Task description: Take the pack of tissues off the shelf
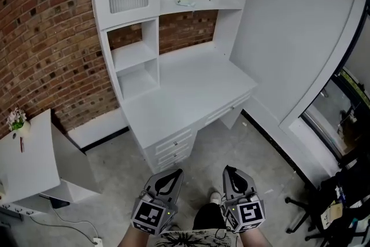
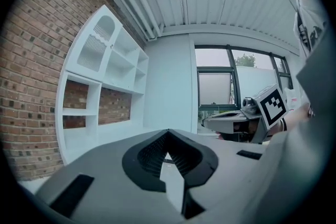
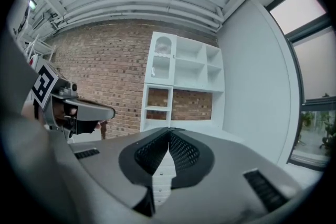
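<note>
The pack of tissues (image 1: 186, 0), pale and flat, lies on an upper shelf of the white desk hutch (image 1: 151, 37), in the middle compartment. Both grippers are low in the head view, well short of the desk and over the floor. My left gripper (image 1: 173, 172) and my right gripper (image 1: 229, 169) are shut with nothing between their jaws. In the left gripper view the left gripper (image 2: 168, 131) points past the hutch (image 2: 105, 71) towards the windows. In the right gripper view the right gripper (image 3: 169, 129) points at the hutch (image 3: 184, 68); the pack is too small to make out there.
The white desk (image 1: 191, 95) with drawers stands against a brick wall (image 1: 46, 37). A low white cabinet (image 1: 29, 159) with a small flower pot (image 1: 16, 118) is at the left, with a power strip (image 1: 95, 240) on the floor. A chair base (image 1: 306, 211) and glazing (image 1: 335, 118) are at the right.
</note>
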The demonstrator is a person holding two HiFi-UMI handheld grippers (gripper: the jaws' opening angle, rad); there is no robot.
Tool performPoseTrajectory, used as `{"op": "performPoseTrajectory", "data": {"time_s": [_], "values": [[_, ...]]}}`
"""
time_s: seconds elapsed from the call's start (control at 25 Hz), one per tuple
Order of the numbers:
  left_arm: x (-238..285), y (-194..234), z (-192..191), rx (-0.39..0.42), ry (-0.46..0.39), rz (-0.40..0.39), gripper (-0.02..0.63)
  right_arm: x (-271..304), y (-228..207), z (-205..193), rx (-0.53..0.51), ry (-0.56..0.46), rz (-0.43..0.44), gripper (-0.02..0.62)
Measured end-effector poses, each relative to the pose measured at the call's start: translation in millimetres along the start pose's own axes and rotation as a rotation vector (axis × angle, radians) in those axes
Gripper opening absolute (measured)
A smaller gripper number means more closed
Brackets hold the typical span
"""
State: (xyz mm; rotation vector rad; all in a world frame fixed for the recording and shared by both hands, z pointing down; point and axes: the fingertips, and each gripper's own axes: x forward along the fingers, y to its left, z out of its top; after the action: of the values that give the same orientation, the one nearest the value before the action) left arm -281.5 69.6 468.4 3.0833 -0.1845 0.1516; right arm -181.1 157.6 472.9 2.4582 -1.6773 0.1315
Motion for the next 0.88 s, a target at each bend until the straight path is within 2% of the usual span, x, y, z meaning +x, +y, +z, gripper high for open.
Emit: {"op": "performPoseTrajectory", "data": {"time_s": [0.28,0.48,0.68,0.88], "values": [[77.7,16.5,-2.7,-0.009,0.03,0.102,0.014,68.1,-65.7,-2.3,0.008,-0.011,0.095,0.008],[165.8,14.1,14.5,-0.003,0.044,0.182,0.014,110.5,-153.4,13.6,0.01,-0.048,0.13,0.008],[255.4,0.4,26.5,0.01,0.039,0.218,0.014,152.5,-244.6,24.3,0.015,-0.066,0.167,0.008],[314.5,7.1,47.8,0.005,0.023,0.296,0.014,196.2,-298.7,29.1,0.012,-0.049,0.225,0.008]]}}
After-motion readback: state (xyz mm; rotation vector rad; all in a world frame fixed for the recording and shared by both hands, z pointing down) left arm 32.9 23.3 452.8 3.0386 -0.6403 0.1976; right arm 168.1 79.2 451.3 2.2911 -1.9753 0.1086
